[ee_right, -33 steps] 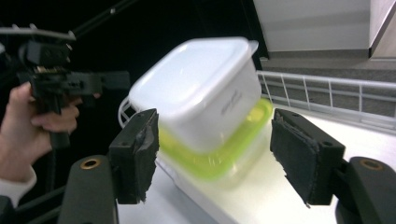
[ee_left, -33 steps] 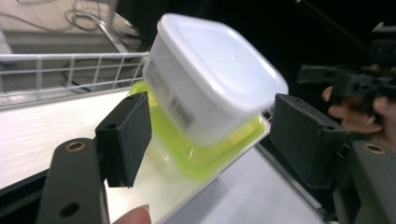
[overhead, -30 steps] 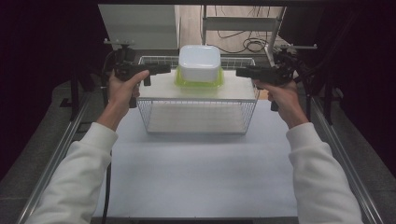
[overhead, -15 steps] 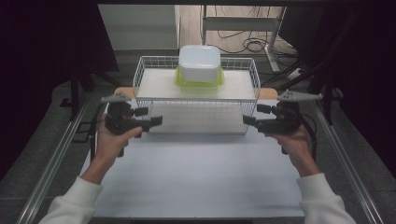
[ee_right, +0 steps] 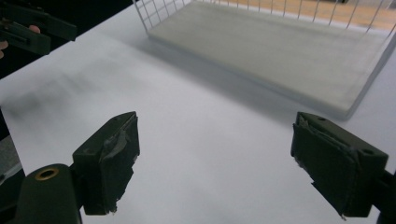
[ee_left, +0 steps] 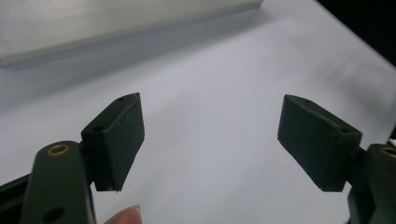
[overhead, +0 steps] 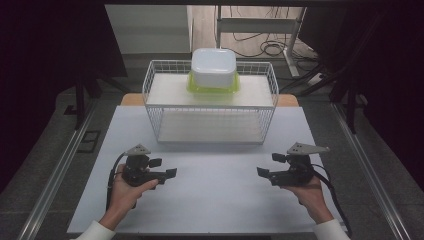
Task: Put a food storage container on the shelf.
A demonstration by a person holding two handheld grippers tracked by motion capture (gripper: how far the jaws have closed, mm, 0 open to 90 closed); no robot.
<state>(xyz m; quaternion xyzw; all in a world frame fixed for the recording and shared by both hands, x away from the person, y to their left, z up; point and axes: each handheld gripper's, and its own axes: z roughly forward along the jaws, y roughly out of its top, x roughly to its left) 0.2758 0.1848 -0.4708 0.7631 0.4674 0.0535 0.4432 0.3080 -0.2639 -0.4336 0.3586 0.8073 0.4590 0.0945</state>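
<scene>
A white wire basket (overhead: 150, 90) with two white shelves stands at the back of the white table (overhead: 215, 205). On its top shelf rests a white tub on a lime-green lid (overhead: 214, 67). Both grippers are low over the table's front, well short of the basket. My left gripper (overhead: 164, 168) (ee_left: 211, 100) points right. Its jaws are wide apart with only bare table between them. My right gripper (overhead: 270, 165) (ee_right: 215, 116) points left. Its jaws have just been opening and hold nothing. The basket's lower shelf (ee_right: 280, 51) lies ahead of it.
Metal rails (overhead: 55, 175) run along both sides of the table, with dark floor beyond. Cables (overhead: 260, 47) lie on the floor behind the basket. The left gripper's jaws (ee_right: 28, 28) show far off in the right gripper view.
Both hands have dropped from beside the basket's top shelf and pulled back toward the table's front edge. Both pairs of jaws stand wider than before.
</scene>
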